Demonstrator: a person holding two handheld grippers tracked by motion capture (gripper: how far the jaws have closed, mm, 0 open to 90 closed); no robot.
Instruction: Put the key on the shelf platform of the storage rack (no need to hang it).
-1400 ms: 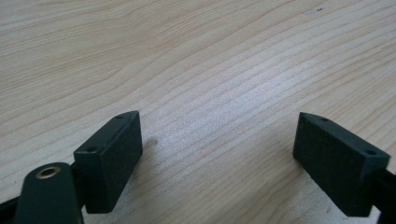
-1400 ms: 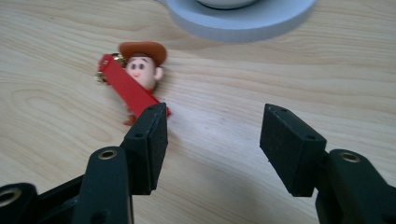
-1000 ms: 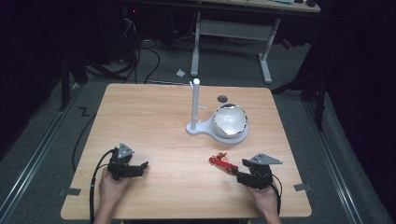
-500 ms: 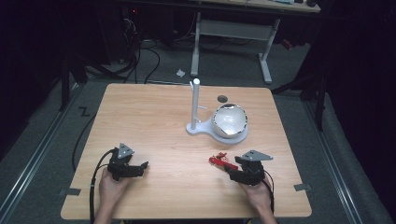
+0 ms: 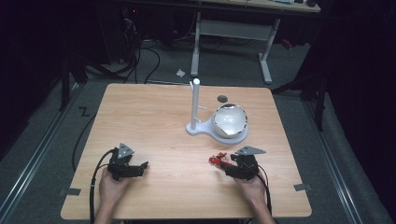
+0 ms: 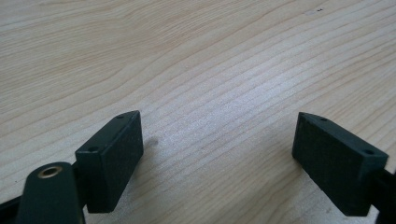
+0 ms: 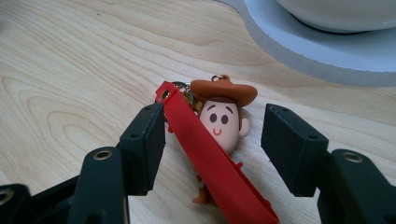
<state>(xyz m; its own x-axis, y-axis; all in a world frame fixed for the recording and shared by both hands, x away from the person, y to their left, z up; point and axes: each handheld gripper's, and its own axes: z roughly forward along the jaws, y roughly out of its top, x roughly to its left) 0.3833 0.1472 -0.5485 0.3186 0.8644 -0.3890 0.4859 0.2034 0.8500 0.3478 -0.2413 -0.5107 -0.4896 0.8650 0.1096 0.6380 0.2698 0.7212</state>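
Two black jaws of right gripper (image 7: pixel 212 140) spread apart around small cowboy-figure keychain with red strap (image 7: pixel 212 140), lying flat on light wooden tabletop (image 5: pixel 154 116) near white round stand base (image 7: pixel 317 51). Left gripper (image 6: pixel 219 154) wide open, holding nothing.

No legible text — anywhere.
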